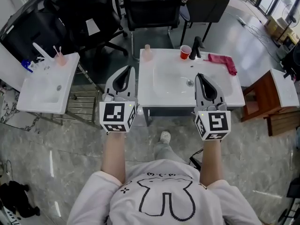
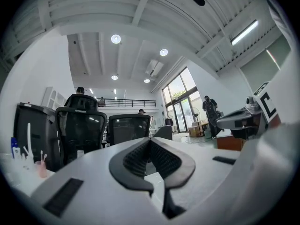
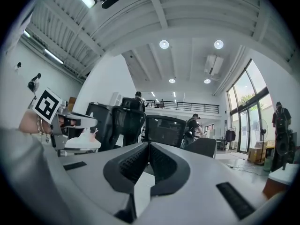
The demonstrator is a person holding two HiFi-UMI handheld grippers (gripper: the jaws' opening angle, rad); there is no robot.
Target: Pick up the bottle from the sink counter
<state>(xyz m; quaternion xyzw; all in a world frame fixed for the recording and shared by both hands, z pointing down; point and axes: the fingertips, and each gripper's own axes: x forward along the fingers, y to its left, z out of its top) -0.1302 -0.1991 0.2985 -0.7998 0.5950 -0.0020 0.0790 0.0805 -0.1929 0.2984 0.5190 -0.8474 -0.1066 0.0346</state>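
Left gripper and right gripper are held level at the near edge of the white sink worktop. Each has its fingers pressed together, with nothing between them. Past the basin, the pale pink bottle stands upright at the worktop's far left corner, ahead and slightly right of the left fingers. A red cup and black tap sit further right. The left gripper looks nearer; its fingers would need to open first.

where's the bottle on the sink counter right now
In the head view, the small pale pink bottle stands at the far left corner of the white sink counter, left of the red plastic cup and black faucet.
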